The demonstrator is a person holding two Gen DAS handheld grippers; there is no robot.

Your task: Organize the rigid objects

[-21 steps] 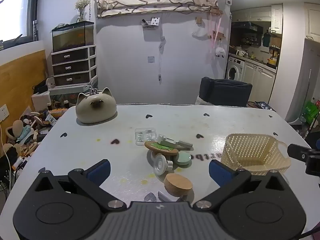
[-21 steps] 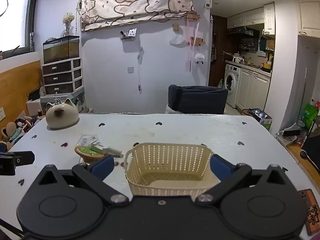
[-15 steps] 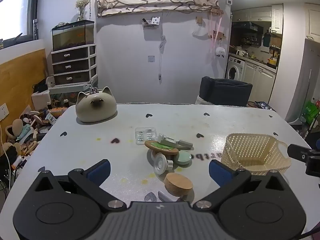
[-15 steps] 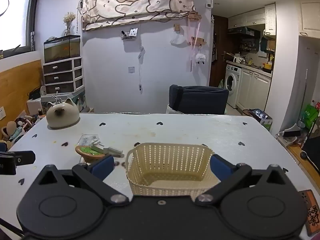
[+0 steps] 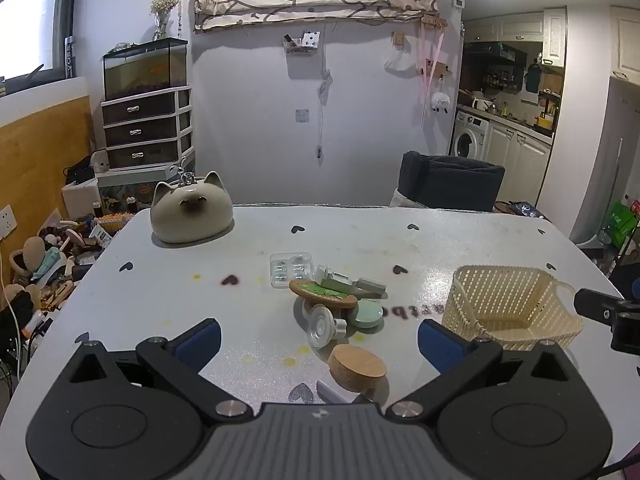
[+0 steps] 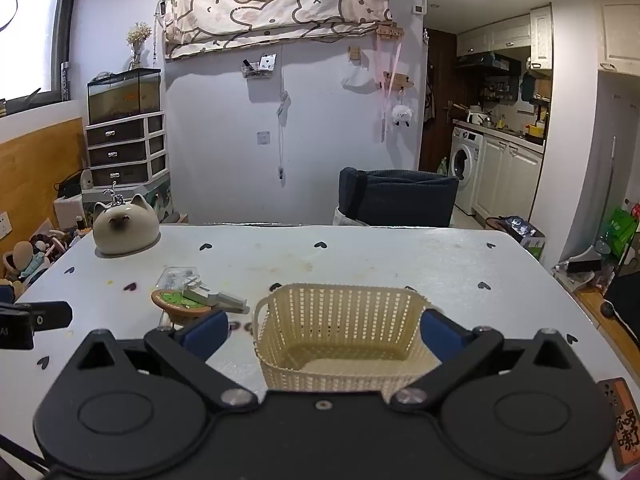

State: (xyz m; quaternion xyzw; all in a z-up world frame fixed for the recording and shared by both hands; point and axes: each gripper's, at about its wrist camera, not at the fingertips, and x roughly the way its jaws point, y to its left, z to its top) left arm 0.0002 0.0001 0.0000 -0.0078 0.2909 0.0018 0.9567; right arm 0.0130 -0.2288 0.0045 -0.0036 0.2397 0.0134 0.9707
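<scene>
Nothing has moved since the earlier frames: we hold the left gripper (image 5: 319, 336) and right gripper (image 6: 324, 326) spread, empty; the clutter, cork lid (image 5: 357, 367) included, waits beside the empty basket (image 6: 340, 328).

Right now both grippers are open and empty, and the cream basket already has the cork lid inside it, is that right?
Not quite. The cream basket is empty, as the right wrist view shows. The cork lid lies on the table in front of the left gripper. Both grippers, the right gripper included, are open and empty.
</scene>
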